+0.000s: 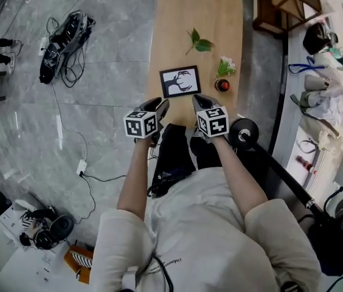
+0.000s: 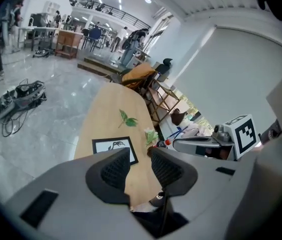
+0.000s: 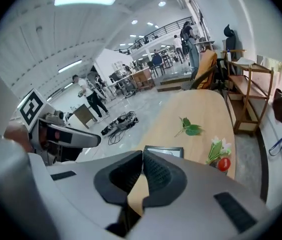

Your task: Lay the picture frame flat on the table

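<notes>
A black picture frame (image 1: 180, 81) with a black-and-white print lies face up near the front end of the wooden table (image 1: 220, 17). It also shows in the left gripper view (image 2: 115, 149) and, partly hidden behind the jaws, in the right gripper view (image 3: 165, 151). Both grippers hover just short of the frame's near edge, apart from it. My left gripper (image 1: 162, 107) (image 2: 141, 156) is open a little with nothing between its pads. My right gripper (image 1: 197, 100) (image 3: 142, 156) has its pads together and holds nothing.
A green leaf sprig (image 1: 199, 43) lies farther up the table. A small flower bunch (image 1: 225, 66) and a red round object (image 1: 222, 85) sit right of the frame. Cables and gear (image 1: 65, 44) lie on the floor at left. Wooden furniture (image 1: 287, 5) stands far right.
</notes>
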Motion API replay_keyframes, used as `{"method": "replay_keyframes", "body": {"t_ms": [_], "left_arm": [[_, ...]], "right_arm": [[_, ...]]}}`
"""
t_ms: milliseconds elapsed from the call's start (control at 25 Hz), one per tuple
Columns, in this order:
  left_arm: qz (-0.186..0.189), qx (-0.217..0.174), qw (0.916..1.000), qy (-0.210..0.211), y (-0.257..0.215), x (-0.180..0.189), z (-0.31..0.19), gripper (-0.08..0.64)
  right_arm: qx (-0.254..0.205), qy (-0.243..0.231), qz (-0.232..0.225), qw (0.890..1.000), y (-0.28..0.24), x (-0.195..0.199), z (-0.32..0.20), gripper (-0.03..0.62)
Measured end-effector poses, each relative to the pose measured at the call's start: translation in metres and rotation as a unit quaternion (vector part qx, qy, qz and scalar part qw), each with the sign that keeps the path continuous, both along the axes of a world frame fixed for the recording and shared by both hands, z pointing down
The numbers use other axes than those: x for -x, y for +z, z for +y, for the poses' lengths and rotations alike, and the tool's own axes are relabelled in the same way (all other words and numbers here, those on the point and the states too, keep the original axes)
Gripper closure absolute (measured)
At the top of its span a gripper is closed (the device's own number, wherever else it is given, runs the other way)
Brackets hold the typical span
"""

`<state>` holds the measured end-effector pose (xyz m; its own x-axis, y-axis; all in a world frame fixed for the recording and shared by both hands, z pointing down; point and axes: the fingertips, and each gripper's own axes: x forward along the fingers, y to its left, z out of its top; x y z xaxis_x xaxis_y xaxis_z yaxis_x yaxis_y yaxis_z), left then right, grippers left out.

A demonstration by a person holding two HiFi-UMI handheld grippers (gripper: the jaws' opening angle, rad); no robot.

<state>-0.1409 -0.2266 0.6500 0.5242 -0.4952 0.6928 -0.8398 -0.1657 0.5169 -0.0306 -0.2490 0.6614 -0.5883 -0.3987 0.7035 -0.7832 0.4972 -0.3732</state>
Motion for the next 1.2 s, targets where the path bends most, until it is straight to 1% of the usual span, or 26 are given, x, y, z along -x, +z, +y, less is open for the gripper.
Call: {"method": "replay_keyframes", "body": {"t_ms": [40, 160, 200, 280, 320, 400, 480, 520, 560, 640, 680, 760, 880, 1000, 1200], "left_arm": [[0.002, -0.012, 0.9999, -0.011, -0.013, 0.0, 0.004, 0.419], [0.026, -0.048, 0.9969, -0.056, -0.05, 0.003, 0.016, 0.419], [0.028, -0.054, 0.996, -0.065, -0.06, 0.004, 0.024, 0.419], [0.012, -0.057, 0.996, -0.068, -0.073, 0.001, 0.044, 0.419], [0.0, -0.055, 0.9964, -0.065, -0.076, -0.002, 0.052, 0.419], [-0.028, -0.054, 0.9969, -0.05, -0.076, -0.012, 0.063, 0.419], [-0.062, -0.06, 0.996, -0.02, -0.076, -0.023, 0.073, 0.419], [-0.08, -0.064, 0.9948, 0.0, -0.076, -0.029, 0.078, 0.42], [-0.097, -0.066, 0.9929, 0.019, -0.077, -0.035, 0.083, 0.42], [-0.118, -0.07, 0.9893, 0.048, -0.08, -0.046, 0.087, 0.42], [-0.123, -0.075, 0.9881, 0.054, -0.082, -0.049, 0.085, 0.42], [-0.132, -0.086, 0.9861, 0.053, -0.086, -0.052, 0.08, 0.423], [-0.148, -0.104, 0.9822, 0.051, -0.086, -0.051, 0.079, 0.44], [-0.16, -0.102, 0.9801, 0.058, -0.087, -0.055, 0.083, 0.47], [-0.168, -0.099, 0.9792, 0.056, -0.086, -0.053, 0.085, 0.505]], "right_arm": [[-0.009, -0.004, 0.0, 1.0, -0.011, -0.004, 0.005, 0.557], [-0.033, -0.023, 0.006, 0.999, -0.037, -0.013, 0.02, 0.557], [-0.037, -0.028, 0.011, 0.999, -0.044, -0.018, 0.03, 0.557], [-0.04, -0.035, 0.019, 0.998, -0.056, -0.03, 0.05, 0.557], [-0.046, -0.044, 0.025, 0.998, -0.061, -0.035, 0.059, 0.557], [-0.072, -0.086, 0.051, 0.992, -0.069, -0.04, 0.073, 0.557], [-0.107, -0.137, 0.075, 0.982, -0.076, -0.039, 0.085, 0.557], [-0.119, -0.151, 0.076, 0.978, -0.079, -0.037, 0.09, 0.557], [-0.123, -0.156, 0.072, 0.977, -0.081, -0.036, 0.094, 0.557], [-0.119, -0.159, 0.063, 0.978, -0.083, -0.036, 0.101, 0.557], [-0.118, -0.16, 0.059, 0.978, -0.084, -0.036, 0.102, 0.557], [-0.123, -0.161, 0.057, 0.978, -0.085, -0.037, 0.099, 0.557], [-0.125, -0.148, 0.055, 0.979, -0.086, -0.043, 0.093, 0.557], [-0.124, -0.139, 0.059, 0.981, -0.083, -0.051, 0.092, 0.557], [-0.119, -0.132, 0.059, 0.982, -0.081, -0.054, 0.088, 0.557]]}}
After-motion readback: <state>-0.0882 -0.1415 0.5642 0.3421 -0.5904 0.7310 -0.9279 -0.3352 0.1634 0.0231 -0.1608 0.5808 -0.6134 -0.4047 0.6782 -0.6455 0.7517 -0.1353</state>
